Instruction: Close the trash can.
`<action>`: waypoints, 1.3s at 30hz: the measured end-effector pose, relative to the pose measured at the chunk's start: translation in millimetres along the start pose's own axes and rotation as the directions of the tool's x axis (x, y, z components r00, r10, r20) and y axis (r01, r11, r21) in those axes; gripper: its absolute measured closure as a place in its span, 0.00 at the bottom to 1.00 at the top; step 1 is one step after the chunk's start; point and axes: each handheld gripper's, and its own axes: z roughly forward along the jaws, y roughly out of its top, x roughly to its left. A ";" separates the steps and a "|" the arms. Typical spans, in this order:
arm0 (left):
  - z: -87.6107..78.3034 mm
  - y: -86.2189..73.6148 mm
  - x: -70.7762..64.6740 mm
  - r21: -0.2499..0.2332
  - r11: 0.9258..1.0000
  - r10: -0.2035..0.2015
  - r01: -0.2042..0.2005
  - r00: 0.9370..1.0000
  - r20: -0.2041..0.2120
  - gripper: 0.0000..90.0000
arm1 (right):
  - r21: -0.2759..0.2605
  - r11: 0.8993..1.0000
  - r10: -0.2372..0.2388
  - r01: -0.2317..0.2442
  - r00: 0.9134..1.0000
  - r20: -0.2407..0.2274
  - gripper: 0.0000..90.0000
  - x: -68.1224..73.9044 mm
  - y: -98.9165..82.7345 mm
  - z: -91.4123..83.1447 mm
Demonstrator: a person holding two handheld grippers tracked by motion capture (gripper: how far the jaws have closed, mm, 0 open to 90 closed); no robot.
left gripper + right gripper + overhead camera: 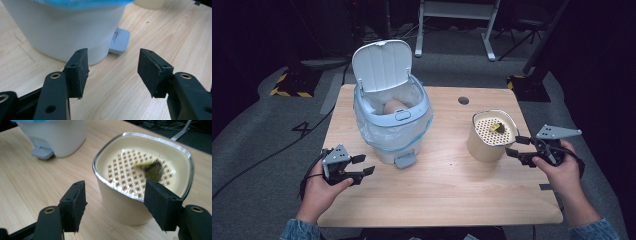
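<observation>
The right gripper [516, 146] is standing spread and empty, just beside the cream container [488, 142] near the table's [447, 190] right edge. The left gripper [364, 165], also spread and empty, is pointing at the open-lidded bin [387, 135].

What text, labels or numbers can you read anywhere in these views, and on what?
"4": a mark on the grey floor left of the table.
No print can be read on the pedal bin, the cream container or either claw.
</observation>
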 end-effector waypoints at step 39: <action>-80.3 141.5 35.0 -0.181 0.976 0.127 -0.118 0.991 0.039 0.53 | 0.109 0.994 -0.009 0.010 1.000 -0.009 0.30 17.4 -116.7 68.7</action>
